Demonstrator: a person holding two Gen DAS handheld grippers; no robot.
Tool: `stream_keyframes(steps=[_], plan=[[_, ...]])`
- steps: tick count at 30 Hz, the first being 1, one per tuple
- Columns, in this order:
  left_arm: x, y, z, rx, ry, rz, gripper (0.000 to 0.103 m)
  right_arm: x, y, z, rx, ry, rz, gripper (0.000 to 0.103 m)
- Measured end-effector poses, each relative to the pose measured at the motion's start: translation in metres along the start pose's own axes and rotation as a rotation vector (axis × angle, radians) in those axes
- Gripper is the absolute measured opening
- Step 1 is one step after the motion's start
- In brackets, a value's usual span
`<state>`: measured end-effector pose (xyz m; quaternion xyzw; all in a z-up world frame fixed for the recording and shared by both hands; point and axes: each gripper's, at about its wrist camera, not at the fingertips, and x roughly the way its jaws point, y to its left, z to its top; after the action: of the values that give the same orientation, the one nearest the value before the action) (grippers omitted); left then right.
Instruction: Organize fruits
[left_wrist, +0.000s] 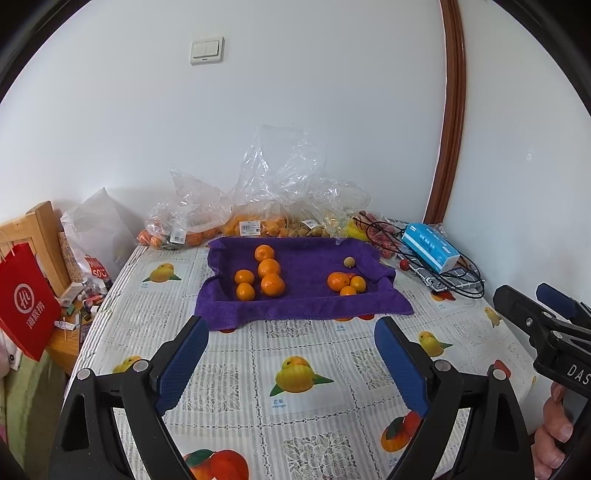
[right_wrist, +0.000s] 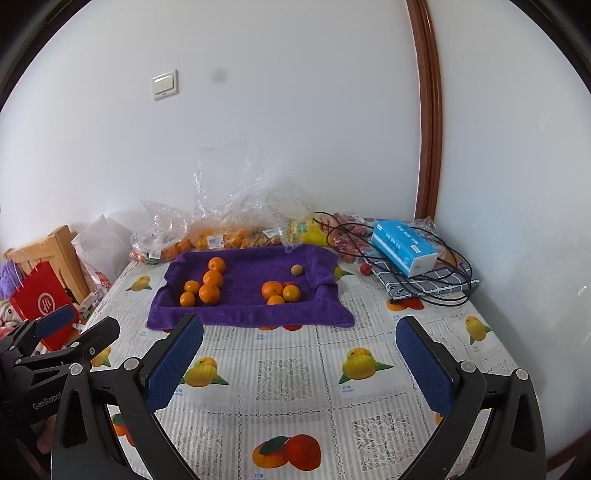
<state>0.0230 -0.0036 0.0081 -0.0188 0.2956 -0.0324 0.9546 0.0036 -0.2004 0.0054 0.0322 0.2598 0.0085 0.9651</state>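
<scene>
A purple towel (left_wrist: 295, 302) (right_wrist: 243, 314) lies on the table. On its left side sits a cluster of several oranges (left_wrist: 269, 268) (right_wrist: 212, 278). On its right side sits a smaller group of oranges (left_wrist: 338, 280) (right_wrist: 272, 290). A small tan fruit (left_wrist: 348, 261) (right_wrist: 296, 270) lies apart at the towel's back right. My left gripper (left_wrist: 290, 328) is open and empty, above the tablecloth in front of the towel. My right gripper (right_wrist: 299, 328) is open and empty, also in front of the towel. Each gripper shows at the edge of the other's view.
Clear plastic bags of fruit (left_wrist: 251, 221) (right_wrist: 229, 232) stand behind the towel against the wall. A blue tissue box (left_wrist: 430, 247) (right_wrist: 402, 245), black wire (right_wrist: 443, 273) and red fruits (right_wrist: 343, 240) lie at the back right. A red bag (left_wrist: 26, 299) hangs left of the table.
</scene>
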Motion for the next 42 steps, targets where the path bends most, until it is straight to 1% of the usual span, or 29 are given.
stream_keyframes(steps=[19, 35, 42], plan=[[-0.003, 0.002, -0.001, -0.012, -0.004, -0.006, 0.091, -0.001, 0.001, -0.006, 0.004, 0.013, 0.005, 0.103], [-0.009, 0.014, -0.003, -0.034, -0.016, -0.007, 0.091, -0.002, 0.012, -0.008, -0.010, 0.019, 0.010, 0.103], [-0.010, 0.013, -0.003, -0.026, -0.018, -0.002, 0.091, -0.005, 0.013, -0.008, -0.008, 0.014, 0.014, 0.103]])
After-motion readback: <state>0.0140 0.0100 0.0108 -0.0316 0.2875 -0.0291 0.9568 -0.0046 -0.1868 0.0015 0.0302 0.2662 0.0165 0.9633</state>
